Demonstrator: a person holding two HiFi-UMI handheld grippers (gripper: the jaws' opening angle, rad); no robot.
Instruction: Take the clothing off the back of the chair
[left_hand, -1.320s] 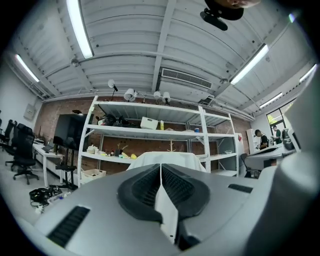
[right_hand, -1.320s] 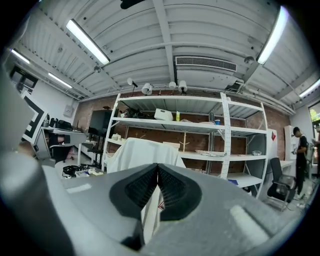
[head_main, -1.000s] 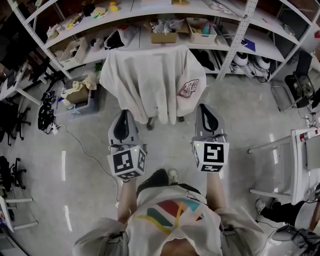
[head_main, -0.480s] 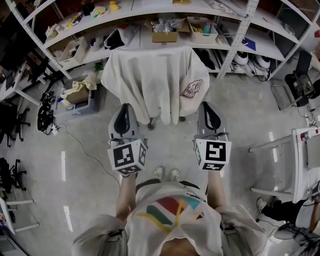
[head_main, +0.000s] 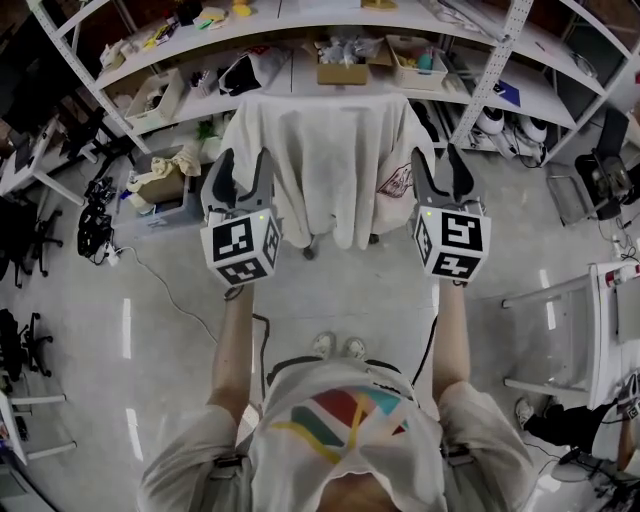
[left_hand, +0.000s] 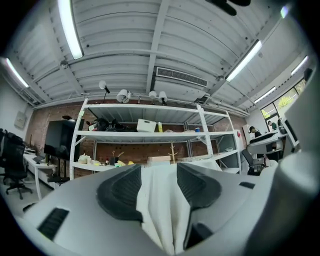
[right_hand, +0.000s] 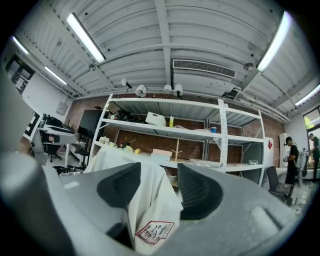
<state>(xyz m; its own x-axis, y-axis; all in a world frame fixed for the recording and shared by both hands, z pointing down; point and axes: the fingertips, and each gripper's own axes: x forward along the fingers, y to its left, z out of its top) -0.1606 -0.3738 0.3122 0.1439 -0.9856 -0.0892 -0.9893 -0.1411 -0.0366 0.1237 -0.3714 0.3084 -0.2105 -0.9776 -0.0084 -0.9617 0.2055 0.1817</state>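
Beside the draped white T-shirt (head_main: 325, 150), left gripper (head_main: 238, 170) and right gripper (head_main: 447, 170) jaws had just been opening; both stood apart, shirt edges between them, unclamped.

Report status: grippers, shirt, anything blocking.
Left gripper and right gripper open, jaws just opened, nothing gripped. Shirt draped over chair back, lined up between both pairs of jaws. Nothing in the way.

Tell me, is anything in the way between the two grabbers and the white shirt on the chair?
Nothing visible is in the way. The left gripper and the right gripper face the white shirt at its two sides, with only air before them. Their jaws have just been opening and stand apart, not pressing on it.
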